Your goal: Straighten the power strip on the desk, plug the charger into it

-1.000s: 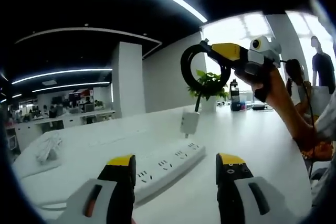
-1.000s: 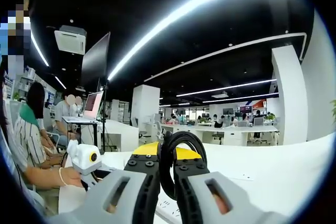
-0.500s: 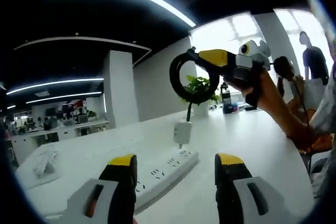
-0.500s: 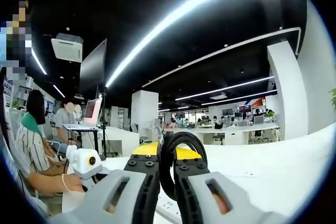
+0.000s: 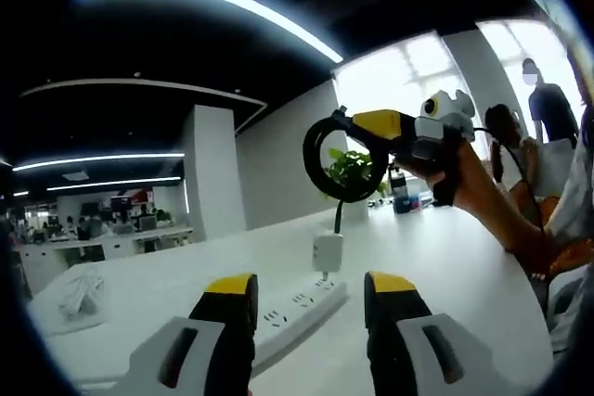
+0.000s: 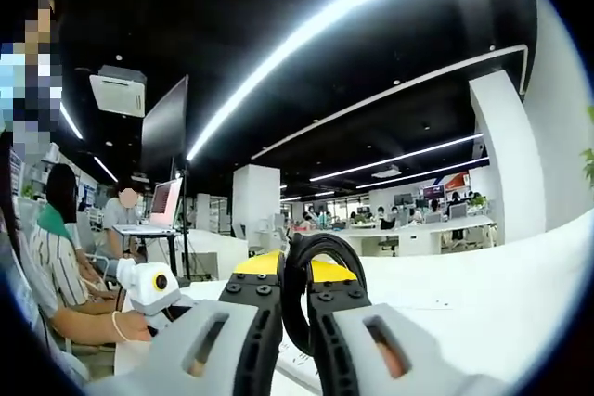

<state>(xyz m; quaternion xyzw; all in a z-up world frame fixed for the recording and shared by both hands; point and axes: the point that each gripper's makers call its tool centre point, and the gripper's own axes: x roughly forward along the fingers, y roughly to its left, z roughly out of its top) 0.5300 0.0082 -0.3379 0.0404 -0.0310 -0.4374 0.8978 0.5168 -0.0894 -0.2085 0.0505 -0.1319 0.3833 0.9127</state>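
A white power strip point(image 5: 299, 308) lies on the white desk point(image 5: 445, 275), running away between my left gripper's point(image 5: 311, 296) open, yellow-tipped jaws. Just above the strip's far end a white charger point(image 5: 327, 252) hangs from a loop of black cable point(image 5: 325, 162). My right gripper point(image 5: 379, 123), held in a hand, comes in from the right and is shut on that loop. In the right gripper view the black cable point(image 6: 314, 249) arches over the closed jaws of the right gripper point(image 6: 295, 292). The left gripper point(image 6: 148, 287) sits low at the left, in a hand.
A potted plant point(image 5: 360, 170) and dark bottles point(image 5: 401, 190) stand at the desk's far edge. A white bundle point(image 5: 79, 289) lies on the desk at left. People stand at the right point(image 5: 549, 108). Seated people point(image 6: 56, 229) and a monitor on a stand point(image 6: 167, 127) are at the left.
The charger now hangs lower, close over the strip's far end. My left gripper's jaws have narrowed a little. The right gripper keeps its hold on the cable.
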